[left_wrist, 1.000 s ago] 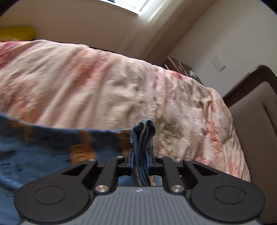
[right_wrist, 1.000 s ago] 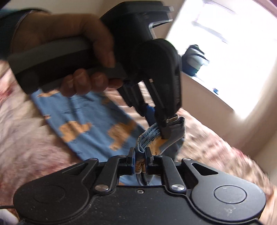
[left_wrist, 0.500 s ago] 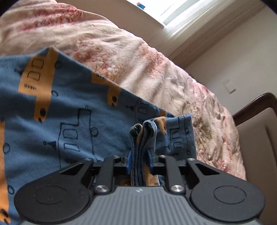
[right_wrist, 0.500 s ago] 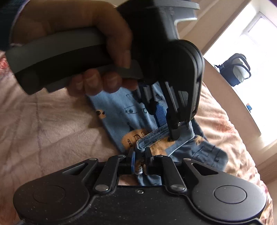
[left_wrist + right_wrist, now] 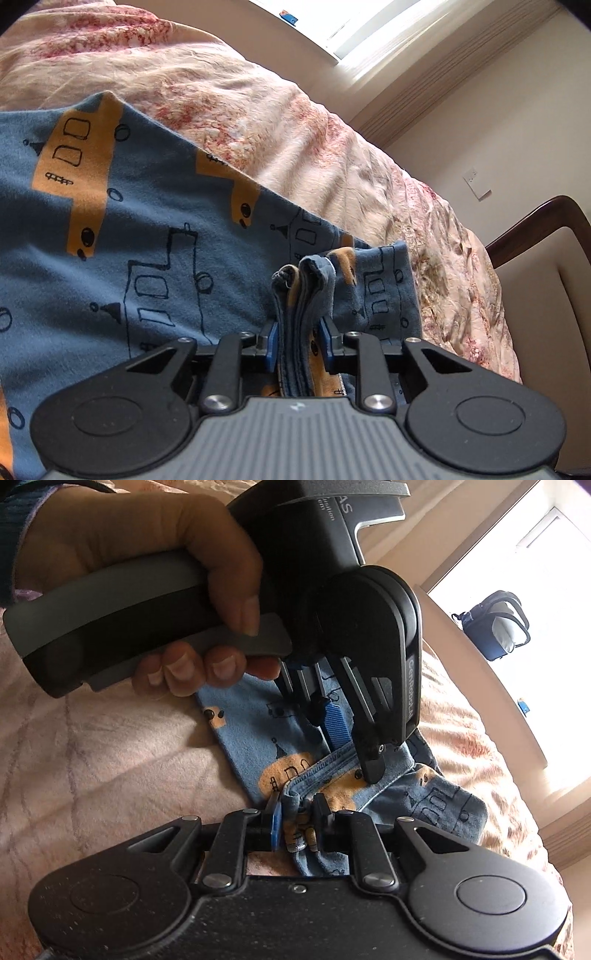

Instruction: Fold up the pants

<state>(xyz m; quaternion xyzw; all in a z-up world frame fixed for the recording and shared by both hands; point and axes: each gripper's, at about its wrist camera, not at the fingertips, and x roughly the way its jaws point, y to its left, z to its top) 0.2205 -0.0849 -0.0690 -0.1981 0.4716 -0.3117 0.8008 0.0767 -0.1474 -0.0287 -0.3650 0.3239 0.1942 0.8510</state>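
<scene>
Two black two-finger claws are both working on one pair of blue cotton pants printed with orange buses and black line drawings, lying on a bed. In the left wrist view, the left claw is at 6 o'clock with a thick bunch of stacked blue hems standing between its blue pads; its jaws are closing, though a sliver of gap is showing beside the cloth on the 3 o'clock side, so whether the pads are pressing is hard to tell. In the right wrist view, the right claw is sitting at 6 o'clock with a folded, stitched edge of the same pants between its fingers, and its jaws are opening; the cloth is nearly filling the gap.

Moving outward, the pants are spreading from the left claw toward 9 and 10 o'clock, lying flat, with a folded end just beside the claw at 2 o'clock. In the right wrist view, a person's left hand at 11 o'clock is gripping the grey handle of the left claw. Under everything, a pink and cream floral quilted bedspread is covering the bed. At 3 o'clock, a beige padded headboard with a dark wooden frame is standing. A bright window is glowing at 2 o'clock, with a dark blue bag on its sill.
</scene>
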